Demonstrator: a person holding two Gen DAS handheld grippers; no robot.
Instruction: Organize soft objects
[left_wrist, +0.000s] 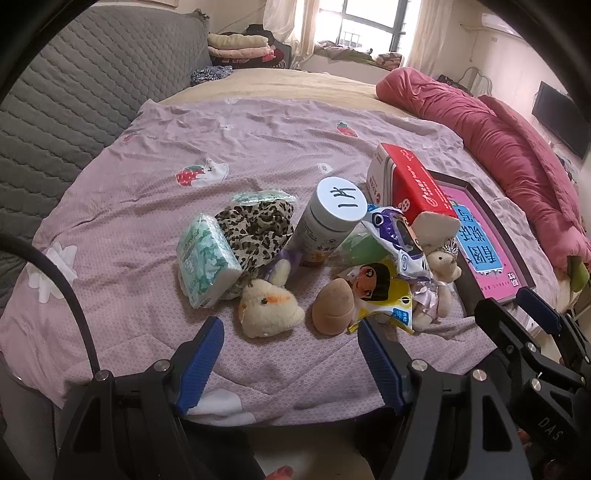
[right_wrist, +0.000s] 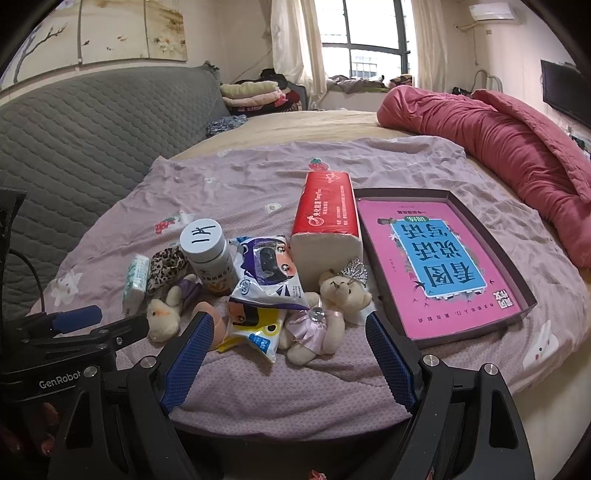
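Note:
A pile of small things lies on the purple bedspread (left_wrist: 258, 147). It includes a cream plush chick (left_wrist: 267, 308), a teddy bear in a lilac dress (right_wrist: 325, 310), a leopard-print cloth (left_wrist: 255, 229), a green tissue pack (left_wrist: 207, 262), a red tissue pack (right_wrist: 325, 218), snack bags (right_wrist: 266, 273), a brown egg-shaped thing (left_wrist: 332, 306) and a white bottle (left_wrist: 330, 221). My left gripper (left_wrist: 291, 332) is open and empty just in front of the chick and the egg. My right gripper (right_wrist: 288, 328) is open and empty in front of the bear.
A shallow dark tray with a pink book (right_wrist: 443, 258) lies right of the pile. A rolled red quilt (right_wrist: 498, 147) runs along the bed's right side. A grey quilted headboard (right_wrist: 74, 147) stands to the left. Folded clothes (right_wrist: 255, 94) lie at the back.

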